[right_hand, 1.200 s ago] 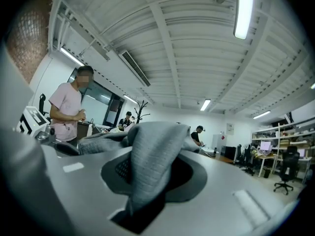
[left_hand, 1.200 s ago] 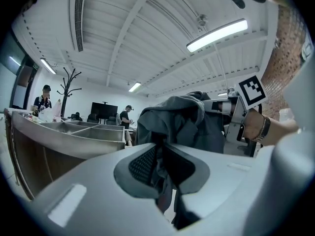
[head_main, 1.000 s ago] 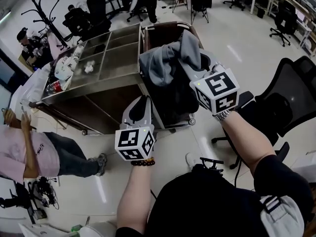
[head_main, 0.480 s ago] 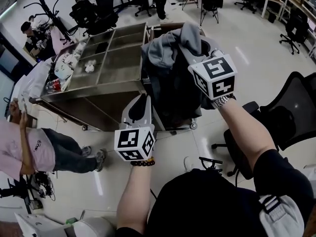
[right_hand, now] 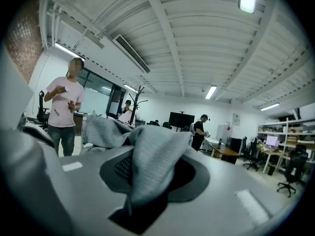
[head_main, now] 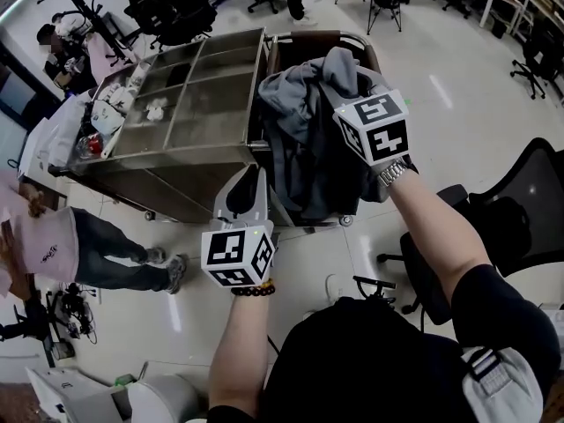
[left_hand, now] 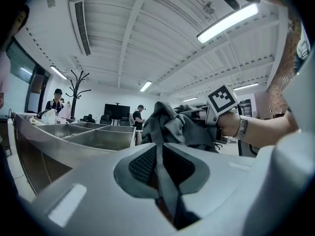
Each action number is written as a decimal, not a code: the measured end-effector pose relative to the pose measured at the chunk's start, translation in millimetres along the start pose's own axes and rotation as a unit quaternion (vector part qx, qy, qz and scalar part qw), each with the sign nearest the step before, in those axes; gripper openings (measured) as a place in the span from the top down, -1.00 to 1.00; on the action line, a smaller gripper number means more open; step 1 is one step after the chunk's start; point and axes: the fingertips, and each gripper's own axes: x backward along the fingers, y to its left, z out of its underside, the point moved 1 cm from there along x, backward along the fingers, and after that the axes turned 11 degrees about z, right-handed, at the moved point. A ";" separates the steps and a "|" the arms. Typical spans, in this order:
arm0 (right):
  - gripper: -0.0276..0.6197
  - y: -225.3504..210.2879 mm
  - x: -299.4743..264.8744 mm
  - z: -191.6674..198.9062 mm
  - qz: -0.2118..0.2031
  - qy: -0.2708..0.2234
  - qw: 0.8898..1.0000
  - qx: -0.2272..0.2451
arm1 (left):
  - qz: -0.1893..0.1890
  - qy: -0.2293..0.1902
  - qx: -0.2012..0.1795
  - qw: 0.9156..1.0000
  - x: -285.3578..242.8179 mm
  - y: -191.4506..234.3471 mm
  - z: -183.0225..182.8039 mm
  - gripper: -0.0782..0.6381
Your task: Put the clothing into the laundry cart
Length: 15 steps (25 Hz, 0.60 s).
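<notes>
The grey sweatshirt (head_main: 300, 117) lies heaped over the far laundry cart (head_main: 310, 35), not yet released. The left gripper (left_hand: 160, 181) clamps a fold of it; the right gripper (right_hand: 147, 181) is opening, cloth between its jaws.

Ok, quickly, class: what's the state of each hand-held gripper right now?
Left hand-held gripper: closed on the grey garment.
Right hand-held gripper: jaws opening, grey garment between them.

L tool (left_hand: 158, 168) clamped tight.

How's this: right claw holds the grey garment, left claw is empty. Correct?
No. The left claw isn't empty: the left gripper view shows it pinching a strip of the grey garment. The right claw, jaws opening, has the garment too.
</notes>
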 end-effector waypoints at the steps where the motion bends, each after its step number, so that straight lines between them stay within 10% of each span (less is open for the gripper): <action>1: 0.47 -2.0 -3.9 7.0 -0.003 0.008 1.000 -0.003 | -0.001 0.000 0.000 1.000 -2.3 -0.2 2.6 0.67; 15: 0.10 -9.6 -7.7 39.6 -0.051 0.040 0.996 -0.059 | 0.000 0.002 0.007 1.000 -15.1 5.3 19.5 0.67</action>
